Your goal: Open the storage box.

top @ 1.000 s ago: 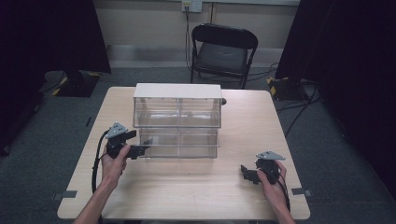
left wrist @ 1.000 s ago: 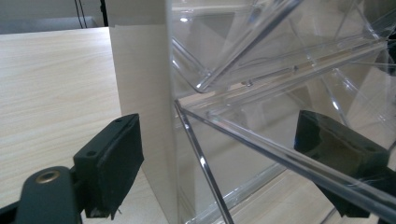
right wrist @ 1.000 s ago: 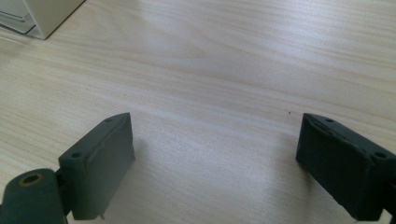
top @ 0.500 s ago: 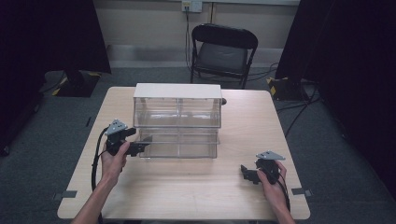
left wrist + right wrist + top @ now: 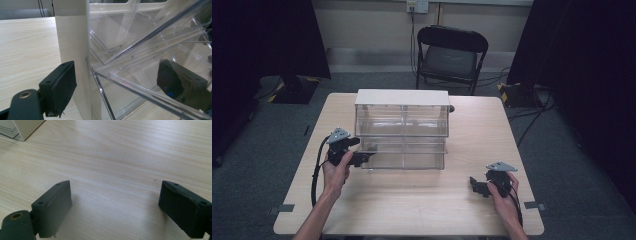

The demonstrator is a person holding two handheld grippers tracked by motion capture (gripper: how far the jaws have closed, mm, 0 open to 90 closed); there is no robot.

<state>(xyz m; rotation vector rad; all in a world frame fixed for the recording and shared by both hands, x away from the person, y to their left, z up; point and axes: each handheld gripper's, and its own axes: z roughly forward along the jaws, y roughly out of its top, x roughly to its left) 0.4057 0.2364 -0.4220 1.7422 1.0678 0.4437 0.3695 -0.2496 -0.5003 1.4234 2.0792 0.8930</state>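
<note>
You are sitting at a light wooden table [image 5: 422,200] with a two-jaw gripper in each hand, facing a clear plastic drawer cabinet [image 5: 402,127] that is standing near the table's middle, a little toward the far edge. The cabinet is showing a white top and white side walls, two transparent drawers side by side in its upper row, and a wider lower drawer [image 5: 404,156] that is jutting out toward you past the cabinet's front.

Your left gripper [image 5: 362,158] is reaching in at the left front corner of that lower drawer. In the left gripper view its jaws are standing spread, one black pad [image 5: 60,88] outside against the white side wall [image 5: 72,50], the other pad [image 5: 178,80] showing through the clear plastic of the tilted drawer front [image 5: 140,82]. Whether the pads are actually touching the plastic cannot be told.

Your right gripper [image 5: 477,186] is resting low over the bare tabletop near the right front corner, well apart from the cabinet. In the right gripper view its jaws are standing wide apart with nothing but wood grain [image 5: 112,170] between them, and a corner of the cabinet [image 5: 22,127] is sitting at the upper left.

A black folding chair [image 5: 449,55] is standing beyond the table's far edge.
</note>
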